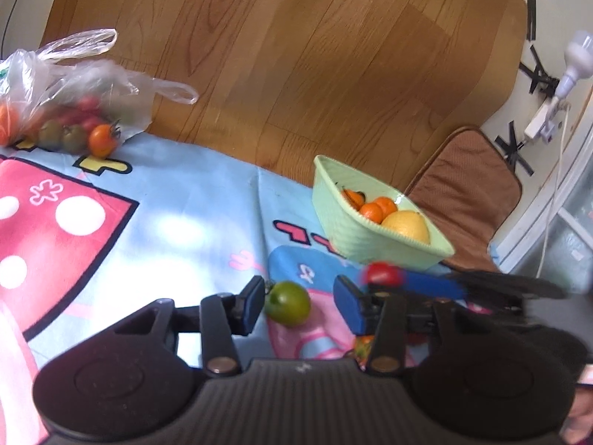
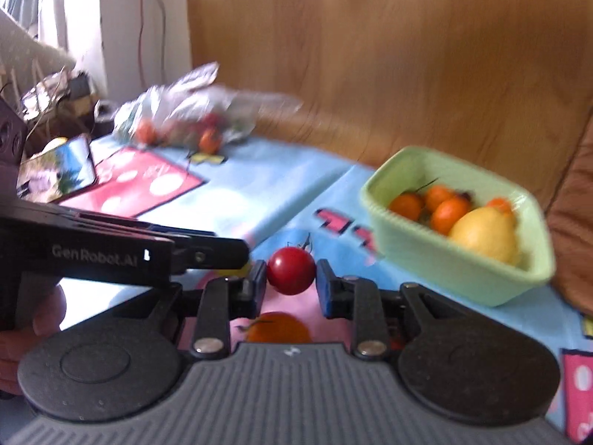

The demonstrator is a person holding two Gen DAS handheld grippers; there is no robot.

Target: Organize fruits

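A red tomato point(image 2: 291, 270) sat pinched between the jaws of the right gripper point(image 2: 291, 278), lifted above the cartoon-print cloth point(image 2: 259, 178). The left gripper point(image 1: 296, 306) had its jaws spread, with a green tomato point(image 1: 288, 302) lying on the cloth between them, close to the left pad; whether it touched was unclear. To the far right stood a pale green basket point(image 2: 437, 259) holding small orange fruits point(image 2: 450, 209) and a yellow lemon point(image 2: 485, 235). At the far left lay a clear plastic bag point(image 1: 74, 81) with more tomatoes spilling out. Beyond was wooden floor point(image 1: 315, 55).
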